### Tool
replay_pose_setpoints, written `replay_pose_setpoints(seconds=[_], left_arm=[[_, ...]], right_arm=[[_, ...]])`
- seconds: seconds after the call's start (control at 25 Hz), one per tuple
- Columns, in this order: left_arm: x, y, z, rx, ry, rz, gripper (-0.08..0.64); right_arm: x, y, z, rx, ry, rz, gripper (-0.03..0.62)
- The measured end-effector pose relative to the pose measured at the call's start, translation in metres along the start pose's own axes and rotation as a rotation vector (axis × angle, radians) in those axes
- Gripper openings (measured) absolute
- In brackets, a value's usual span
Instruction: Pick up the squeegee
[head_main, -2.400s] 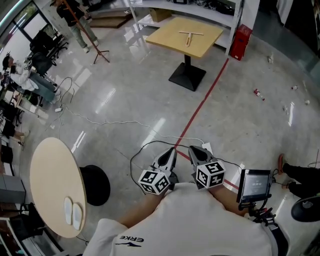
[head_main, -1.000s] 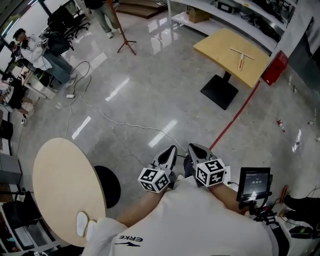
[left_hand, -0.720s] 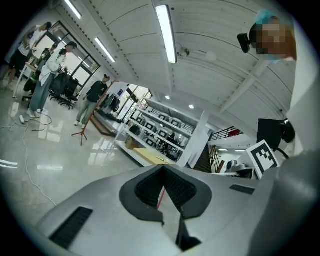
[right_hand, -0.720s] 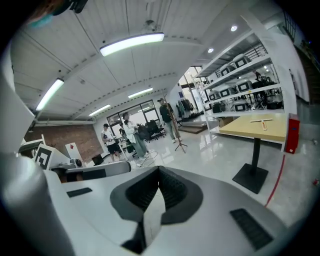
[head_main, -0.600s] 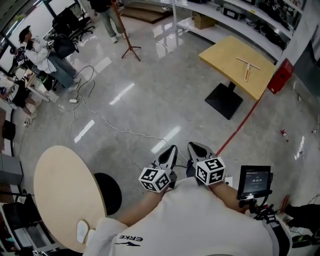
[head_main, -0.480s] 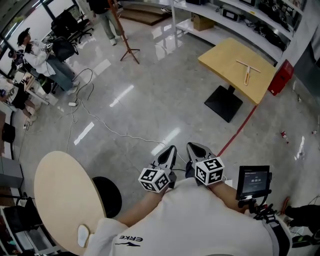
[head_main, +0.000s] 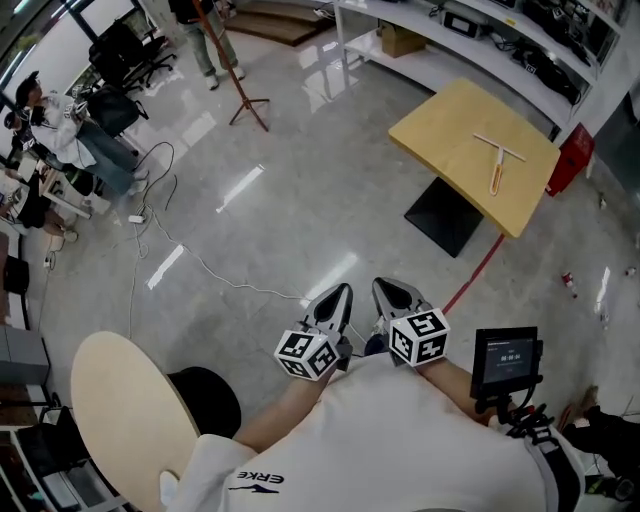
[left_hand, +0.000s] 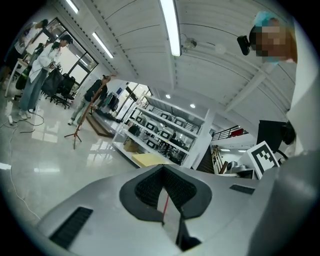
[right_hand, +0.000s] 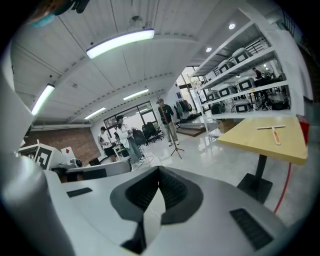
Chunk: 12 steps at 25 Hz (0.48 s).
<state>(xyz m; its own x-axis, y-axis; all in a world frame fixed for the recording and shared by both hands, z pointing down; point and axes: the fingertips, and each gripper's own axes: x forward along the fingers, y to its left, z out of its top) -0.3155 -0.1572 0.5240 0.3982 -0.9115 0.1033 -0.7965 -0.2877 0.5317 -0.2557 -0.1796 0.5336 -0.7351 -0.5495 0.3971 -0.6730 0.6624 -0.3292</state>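
While squeegee (head_main: 497, 165) lies on table (head_main: 450, 120) well ahead, left gripper (head_main: 340, 292) & right gripper (head_main: 386, 287) sit closed, empty.

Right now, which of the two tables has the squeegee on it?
The square yellow table far ahead: the squeegee lies on it. The round pale table nearby shows none.

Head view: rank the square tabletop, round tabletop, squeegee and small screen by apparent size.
Largest, too alike to rank: square tabletop and round tabletop, which is nearer and cropped.
Next: small screen.
Smallest: squeegee.
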Motion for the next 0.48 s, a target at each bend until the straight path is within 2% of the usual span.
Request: replay_pose_setpoints(seconds=[0.28,0.48], left_arm=[[0.071,0.016,0.014,0.012,0.016,0.003,0.005],[0.106,0.004,0.016,0.028,0.059,-0.023,0.005]], right_arm=[[0.034,-0.056,0.03,0.021,-0.019,-0.003,0.005],[0.029,-0.087,0.046,0.054,-0.038,-0.024,0.005]])
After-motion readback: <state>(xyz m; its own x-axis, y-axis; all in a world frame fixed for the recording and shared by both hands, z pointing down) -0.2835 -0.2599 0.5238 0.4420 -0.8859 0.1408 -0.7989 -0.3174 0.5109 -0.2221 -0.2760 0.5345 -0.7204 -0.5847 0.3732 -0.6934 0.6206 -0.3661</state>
